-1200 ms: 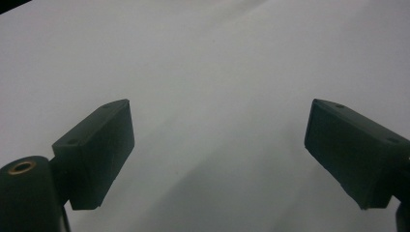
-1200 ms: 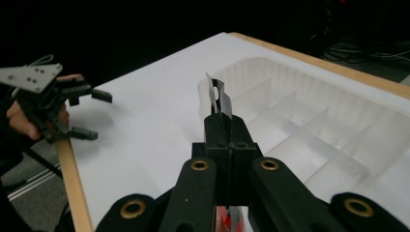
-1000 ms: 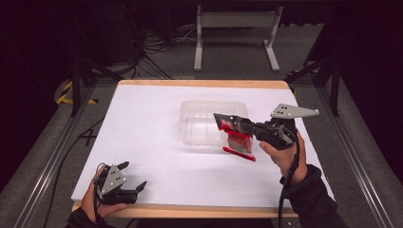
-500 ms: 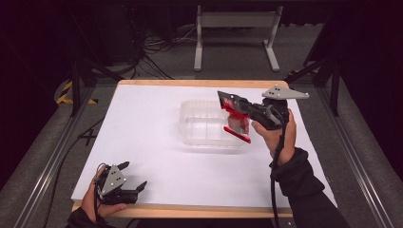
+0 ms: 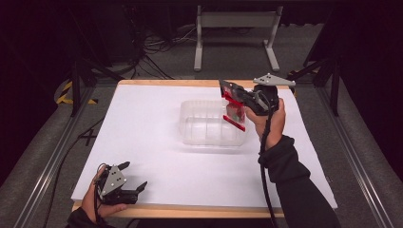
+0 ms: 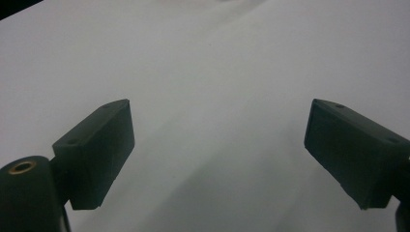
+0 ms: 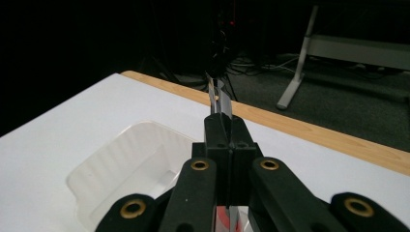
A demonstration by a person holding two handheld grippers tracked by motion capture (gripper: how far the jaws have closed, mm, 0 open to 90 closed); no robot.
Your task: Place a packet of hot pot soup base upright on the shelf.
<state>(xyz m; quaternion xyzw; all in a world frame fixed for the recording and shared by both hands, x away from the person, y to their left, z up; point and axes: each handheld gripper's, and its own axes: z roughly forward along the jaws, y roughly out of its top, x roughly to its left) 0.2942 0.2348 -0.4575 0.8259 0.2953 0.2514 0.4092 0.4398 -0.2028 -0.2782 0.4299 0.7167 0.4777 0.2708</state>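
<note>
A clear plastic tray (image 5: 209, 129) sits on the white table (image 5: 142, 123), slightly right of the middle. My right gripper (image 5: 231, 95) hangs above the tray's right end, shut on a red and clear packet (image 5: 234, 111) that dangles over it. In the right gripper view the jaws are pressed together on the packet's thin edge (image 7: 217, 99), with the tray (image 7: 125, 169) below to the left. My left gripper (image 5: 133, 176) rests at the table's front left corner, open and holding nothing. Its fingers (image 6: 96, 145) stand wide apart over bare white surface.
The table's wooden front edge (image 5: 190, 211) runs just under the left hand. A grey metal stand (image 5: 235, 21) is on the floor behind the table, with cables (image 5: 161, 45) beside it. Metal rails (image 5: 47, 156) flank the table.
My right gripper has carried the packet up and toward the far side, from beside the tray's right edge to above its right end. The left gripper has stayed put.
</note>
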